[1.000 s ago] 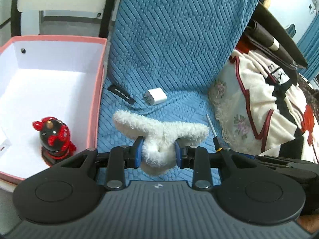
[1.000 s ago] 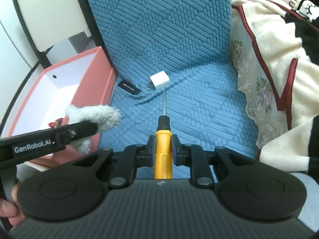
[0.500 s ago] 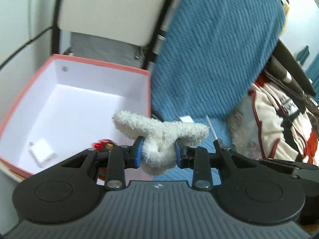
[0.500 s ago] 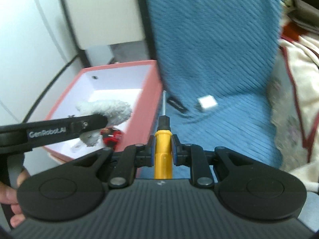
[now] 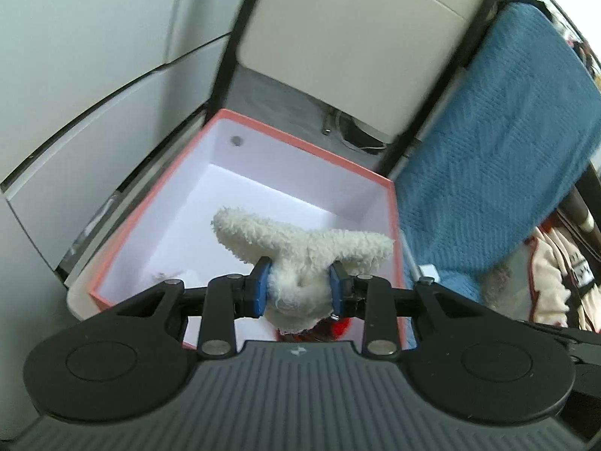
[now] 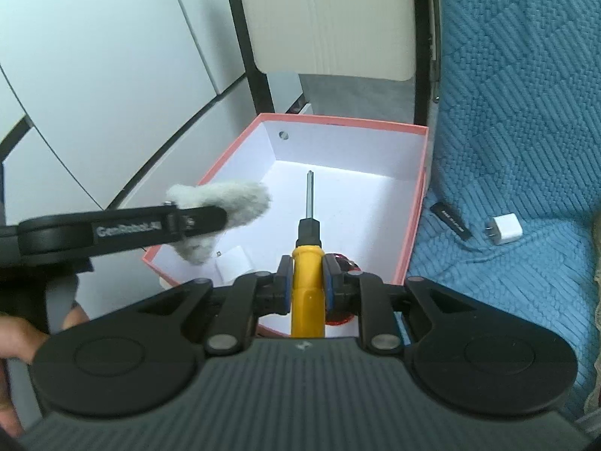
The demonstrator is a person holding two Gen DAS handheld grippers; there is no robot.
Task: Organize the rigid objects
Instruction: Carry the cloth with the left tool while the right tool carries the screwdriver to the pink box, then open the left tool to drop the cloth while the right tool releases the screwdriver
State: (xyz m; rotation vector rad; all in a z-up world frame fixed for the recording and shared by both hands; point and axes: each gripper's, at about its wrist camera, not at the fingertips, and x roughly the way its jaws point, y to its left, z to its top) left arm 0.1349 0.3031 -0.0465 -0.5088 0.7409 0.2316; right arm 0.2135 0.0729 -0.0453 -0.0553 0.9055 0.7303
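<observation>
My left gripper (image 5: 299, 287) is shut on a fluffy white plush toy (image 5: 300, 248) and holds it above the pink box (image 5: 308, 150) with its white inside. In the right wrist view the same toy (image 6: 221, 203) hangs over the box's left rim. My right gripper (image 6: 308, 282) is shut on a yellow-handled screwdriver (image 6: 307, 282), whose metal shaft points over the pink box (image 6: 345, 120). A red figurine (image 6: 343, 263) sits in the box, mostly hidden behind the right fingers. A small white block (image 6: 234, 263) lies on the box floor.
A blue textured cover (image 6: 526, 131) lies to the right of the box, with a white charger plug (image 6: 505, 229) and a flat black stick (image 6: 450, 220) on it. White cabinet panels (image 6: 94, 75) stand on the left. A person's hand (image 6: 22, 334) holds the left gripper.
Both grippers have swung left from over the blue cover to above the pink box, carrying the plush toy and the screwdriver. Their grips are unchanged.
</observation>
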